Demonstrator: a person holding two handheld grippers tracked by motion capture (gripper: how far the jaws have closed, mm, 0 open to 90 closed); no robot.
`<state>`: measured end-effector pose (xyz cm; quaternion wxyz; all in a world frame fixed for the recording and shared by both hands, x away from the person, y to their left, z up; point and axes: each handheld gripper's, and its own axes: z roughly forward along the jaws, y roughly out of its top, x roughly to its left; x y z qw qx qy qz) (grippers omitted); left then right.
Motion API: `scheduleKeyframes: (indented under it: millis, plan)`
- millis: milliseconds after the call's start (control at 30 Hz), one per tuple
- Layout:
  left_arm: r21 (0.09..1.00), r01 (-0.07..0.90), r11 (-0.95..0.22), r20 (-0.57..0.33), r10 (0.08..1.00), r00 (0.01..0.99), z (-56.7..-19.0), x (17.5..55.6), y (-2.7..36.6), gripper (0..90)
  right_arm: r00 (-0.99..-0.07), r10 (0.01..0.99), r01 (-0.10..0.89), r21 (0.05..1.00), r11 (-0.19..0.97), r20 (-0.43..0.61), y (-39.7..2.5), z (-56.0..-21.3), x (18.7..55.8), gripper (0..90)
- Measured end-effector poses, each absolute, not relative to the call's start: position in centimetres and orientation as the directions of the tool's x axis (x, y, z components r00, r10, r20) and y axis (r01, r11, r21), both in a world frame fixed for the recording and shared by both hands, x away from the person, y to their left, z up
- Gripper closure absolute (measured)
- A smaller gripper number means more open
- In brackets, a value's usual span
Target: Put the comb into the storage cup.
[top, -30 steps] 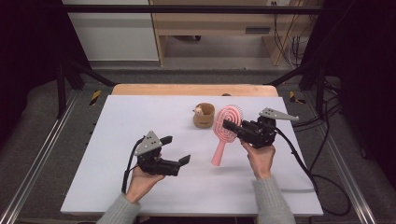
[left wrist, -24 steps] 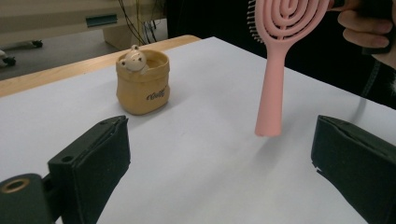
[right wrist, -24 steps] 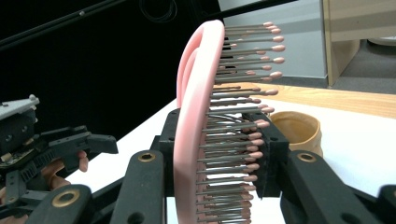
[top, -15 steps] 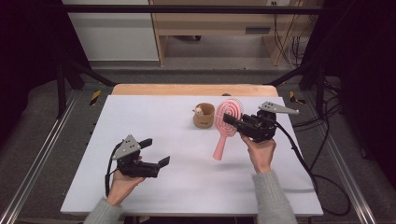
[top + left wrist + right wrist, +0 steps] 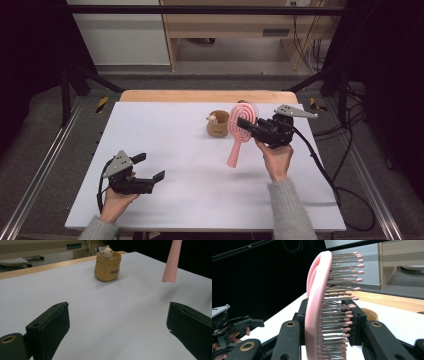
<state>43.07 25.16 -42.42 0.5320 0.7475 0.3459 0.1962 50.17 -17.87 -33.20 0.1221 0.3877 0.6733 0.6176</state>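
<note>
The brush (image 5: 241, 131) is hanging clear of the table (image 5: 165, 130), handle pointing down toward the person, its head clamped between the jaws of the right gripper (image 5: 250, 125); in the right gripper view the jaws are pressing on the pink rim and bristles (image 5: 322, 312). Over the last second the brush is being carried slightly toward the pot (image 5: 218, 123), now just beside it, which suggests placement into the pot is being prepared. Meanwhile the left gripper (image 5: 150, 167) is retreating to the near left table corner, jaws spread wide and grasping nothing, leaving the working zone free for the right hand (image 5: 274, 160).
</note>
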Motion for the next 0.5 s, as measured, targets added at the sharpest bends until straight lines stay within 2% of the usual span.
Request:
scheduleKeyframes:
  millis: [500]
  plan:
    - [0.92,0.327,-0.214,-0.058,0.753,0.655,-44.1,42.8,27.6,4.5,-0.652,0.699,0.352,0.934,-0.064,0.294,-17.8,-32.7,50.9,63.3]
